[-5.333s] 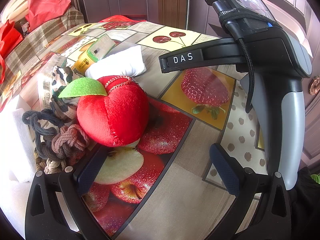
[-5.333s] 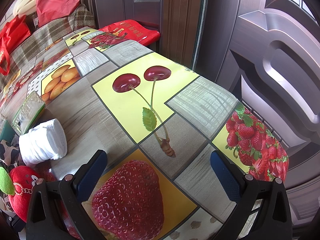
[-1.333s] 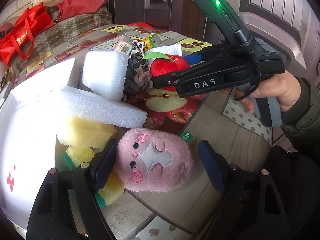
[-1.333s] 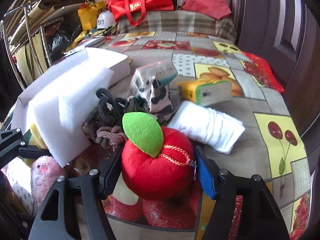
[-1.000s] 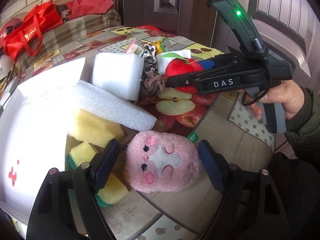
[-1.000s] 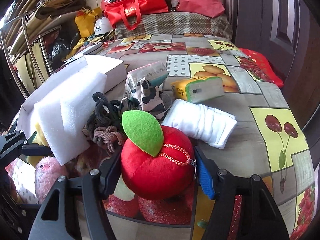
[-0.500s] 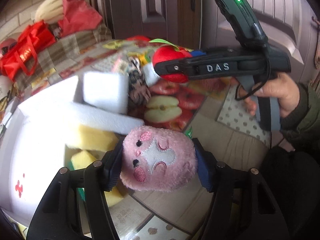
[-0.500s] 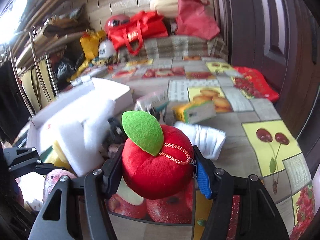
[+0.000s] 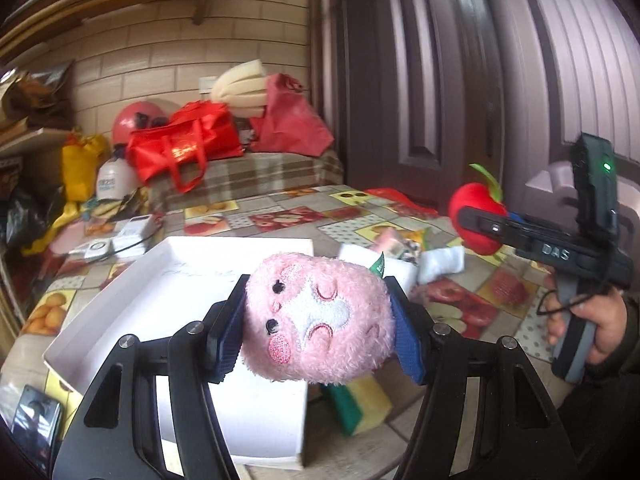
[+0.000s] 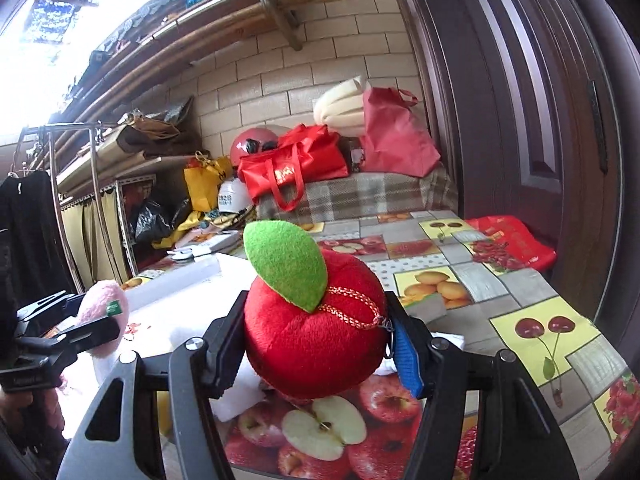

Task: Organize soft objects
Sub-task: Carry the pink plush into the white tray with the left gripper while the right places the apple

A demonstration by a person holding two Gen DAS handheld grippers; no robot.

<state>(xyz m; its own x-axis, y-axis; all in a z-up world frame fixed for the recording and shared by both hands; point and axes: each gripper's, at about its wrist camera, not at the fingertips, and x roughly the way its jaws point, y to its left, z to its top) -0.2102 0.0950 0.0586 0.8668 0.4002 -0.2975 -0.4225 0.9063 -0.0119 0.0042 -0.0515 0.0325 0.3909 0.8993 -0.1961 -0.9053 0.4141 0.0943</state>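
Gripping a round pink plush toy with a stitched face (image 9: 316, 320), the left gripper (image 9: 316, 326) is holding it clear of the desk (image 9: 496, 292), jaws clenched on its two sides. Directly beyond and below the toy, the shallow white cardboard box (image 9: 168, 280) is lying open, its long axis running away from the jaws toward the far left. The right gripper (image 10: 316, 344) is clamping a red plush apple with a green felt leaf (image 10: 312, 336), raised above the desk, to the right of the box. The left gripper is looking nearer the box; a short forward lowering would probably place the pink toy inside.
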